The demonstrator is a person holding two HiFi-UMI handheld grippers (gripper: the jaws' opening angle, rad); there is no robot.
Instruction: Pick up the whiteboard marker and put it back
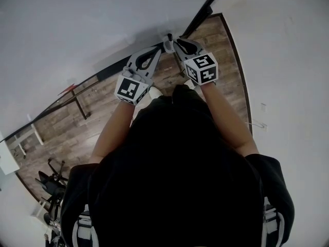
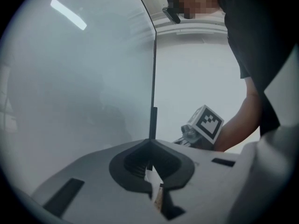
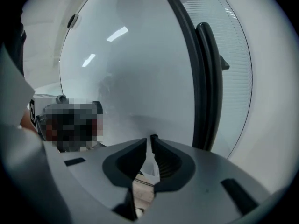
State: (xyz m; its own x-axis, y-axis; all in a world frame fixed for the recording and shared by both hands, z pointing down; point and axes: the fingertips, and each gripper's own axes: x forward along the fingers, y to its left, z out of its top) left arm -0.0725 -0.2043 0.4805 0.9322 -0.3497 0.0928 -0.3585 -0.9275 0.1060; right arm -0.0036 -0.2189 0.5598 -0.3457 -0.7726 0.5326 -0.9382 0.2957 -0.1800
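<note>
The grey two-jaw left gripper has its dark-padded jaws pressed together at the tips, with nothing between them. The grey two-jaw right gripper has its jaws all but closed, with only a thin slit between the tips, and it also holds nothing. In the head view both grippers are held out in front of the person, and their tips almost meet close to a pale glossy white panel and a black vertical frame strip. The brown wood-plank floor lies below.

The whiteboard marker does not show in any view. It is not in either pair of jaws or against the panel, and no tray or surface that might carry it can be seen.

With both grippers empty and no marker in sight, the pick-up does not look to be under way. The moment reads as a neutral pose, and the pictures do not settle whether it falls before or after the handling.

If the task is yet to start, the next move calls for finding the marker first. One gripper would then need its jaws opened wide enough to take the barrel and brought in across the marker's length, not along it.
</note>
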